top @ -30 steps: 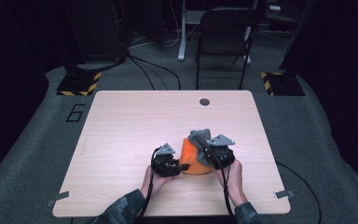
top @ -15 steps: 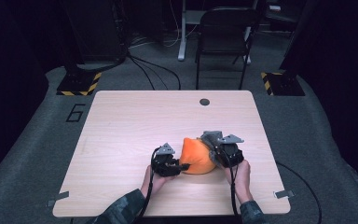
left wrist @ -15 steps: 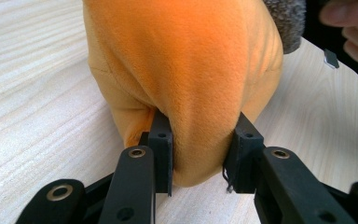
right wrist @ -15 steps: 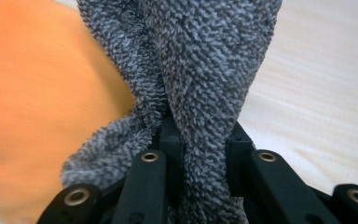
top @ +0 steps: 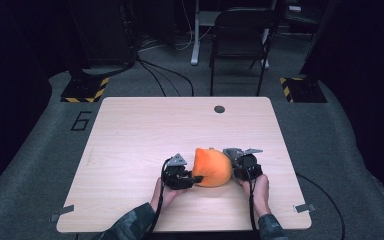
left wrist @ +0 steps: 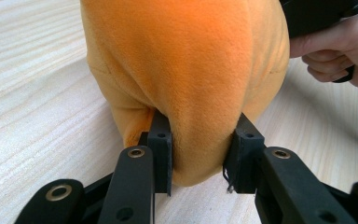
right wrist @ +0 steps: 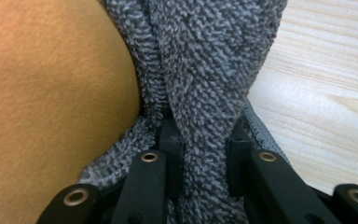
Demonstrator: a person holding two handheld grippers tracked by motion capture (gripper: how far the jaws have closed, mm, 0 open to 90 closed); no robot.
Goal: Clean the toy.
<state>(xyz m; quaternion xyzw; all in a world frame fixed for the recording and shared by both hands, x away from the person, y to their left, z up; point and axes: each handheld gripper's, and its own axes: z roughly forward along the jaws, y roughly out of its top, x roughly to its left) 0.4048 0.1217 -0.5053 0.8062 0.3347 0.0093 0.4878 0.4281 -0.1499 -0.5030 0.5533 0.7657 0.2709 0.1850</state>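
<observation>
- A fold of the orange plush cushion [left wrist: 186,70] is pinched between the black jaws of the left gripper [left wrist: 200,154]; the fabric is seen bulging out past both pads in the left gripper view.
- A bunched strip of grey knitted cloth [right wrist: 205,79] is clamped tight between the jaws of the right gripper [right wrist: 204,163]; orange plush is pressed against it on the left of that view.
- In the high view the left gripper [top: 185,179] is set against the cushion's left side, the right gripper [top: 240,167] against its right side, with the grey cloth [top: 229,151] just visible at the cushion's far-right edge.
- Each gripper is held by a hand coming in from the near edge; camouflage sleeves are seen there.
- The cushion [top: 211,167] is resting on the wooden table [top: 130,130], in the near half, slightly right of centre, between the two grippers.
- A small dark round spot [top: 219,109] is seen near the far edge, well apart from the cushion.
- A dark chair [top: 242,35] is standing on the floor beyond the far edge.
</observation>
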